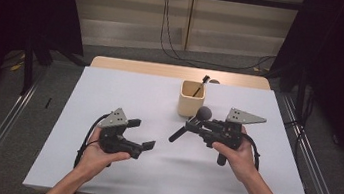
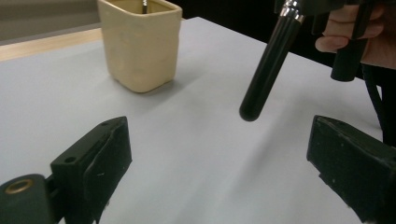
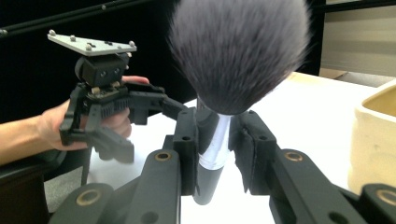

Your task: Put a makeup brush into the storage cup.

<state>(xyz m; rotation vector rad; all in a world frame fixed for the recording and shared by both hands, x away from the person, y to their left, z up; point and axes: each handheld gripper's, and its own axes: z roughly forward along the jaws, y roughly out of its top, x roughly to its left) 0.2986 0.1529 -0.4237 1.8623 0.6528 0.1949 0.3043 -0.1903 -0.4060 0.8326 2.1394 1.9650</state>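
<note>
Holding: makeup brush (image 1: pixel 191 124) clamped at its silver ferrule in right tool (image 1: pixel 195 126), pads pressed on both sides, bristle head (image 3: pixel 239 51) up and toward the cup, black handle (image 2: pixel 268 70) angled down and away toward left tool (image 1: pixel 147 139).
Left tool state: jaws spread wide, nothing between them, facing the handle tip from just short of it.
Brush place: in the air above the surface (image 1: pixel 124 96), ahead of right tool's body, bristle head near the front of the cup (image 1: pixel 192 98).
Cup: cream, square-walled, upright, just beyond the bristle head as seen from right tool; another slim brush (image 1: pixel 201 84) already stands in it, leaning toward the far right corner.
Step in hand, judged: dropping the brush handle-first into the cup.
Doing it well: swing the handle down under right tool until near upright, bring it over the cup mouth, lower inside the rim before loosening; keep the grip on the ferrule, not the bristles.
Watch: handle tip catching the near rim and tipping the cup; bristles brushing the leaning brush.
Left tool's part: stay back and low, or steady the cup wall from its own side if the cup rocks.
Edges: cup sits toward the far edge of the surface; a hard push could slide it that way.
Open room: broad bare surface between and in front of both tools; free air above the cup for a straight descent.
</note>
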